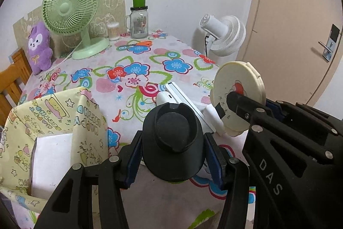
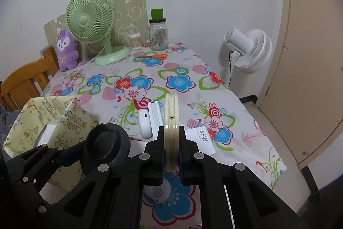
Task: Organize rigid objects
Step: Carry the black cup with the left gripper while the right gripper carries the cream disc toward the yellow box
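My left gripper is shut on a black round cup-shaped piece, held above the table's near edge; the same piece shows at the lower left of the right wrist view. My right gripper is shut on a cream round disc, seen edge-on and upright. In the left wrist view that disc has a red drawing on its face. A yellow printed fabric basket stands to the left with a white box inside. A long white box and a white oval case lie on the floral tablecloth.
A white "45W" box lies right of the disc, and a white round item sits under my right gripper. At the back stand a green fan, purple plush, glass jar, swab tub and orange scissors. A white fan and door are right, a wooden chair left.
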Available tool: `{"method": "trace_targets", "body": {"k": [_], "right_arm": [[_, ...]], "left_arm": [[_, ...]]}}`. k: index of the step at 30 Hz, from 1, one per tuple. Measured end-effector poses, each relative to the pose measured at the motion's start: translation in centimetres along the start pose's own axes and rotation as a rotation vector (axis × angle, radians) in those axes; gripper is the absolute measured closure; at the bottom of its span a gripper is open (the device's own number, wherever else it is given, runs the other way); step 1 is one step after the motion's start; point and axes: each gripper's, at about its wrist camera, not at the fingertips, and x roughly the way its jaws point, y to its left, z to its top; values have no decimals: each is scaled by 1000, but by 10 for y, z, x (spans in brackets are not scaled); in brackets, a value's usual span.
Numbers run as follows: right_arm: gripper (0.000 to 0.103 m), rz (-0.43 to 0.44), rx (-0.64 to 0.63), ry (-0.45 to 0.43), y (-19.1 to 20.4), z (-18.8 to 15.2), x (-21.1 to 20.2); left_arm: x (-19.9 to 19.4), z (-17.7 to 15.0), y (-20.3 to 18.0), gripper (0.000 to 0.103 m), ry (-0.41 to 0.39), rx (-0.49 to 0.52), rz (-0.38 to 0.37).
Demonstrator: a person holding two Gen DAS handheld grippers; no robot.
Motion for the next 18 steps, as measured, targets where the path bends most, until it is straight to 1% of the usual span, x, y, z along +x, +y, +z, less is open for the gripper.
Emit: {"method": "trace_targets", "body": {"k": [13, 18], "right_arm": [[91, -12, -9, -51, 15, 6, -39], [91, -6, -8, -54, 25, 8, -49]], "left_arm": [[-37, 3, 4, 47, -48, 31, 21], [-47, 3, 8, 47, -54, 55, 22]]}}
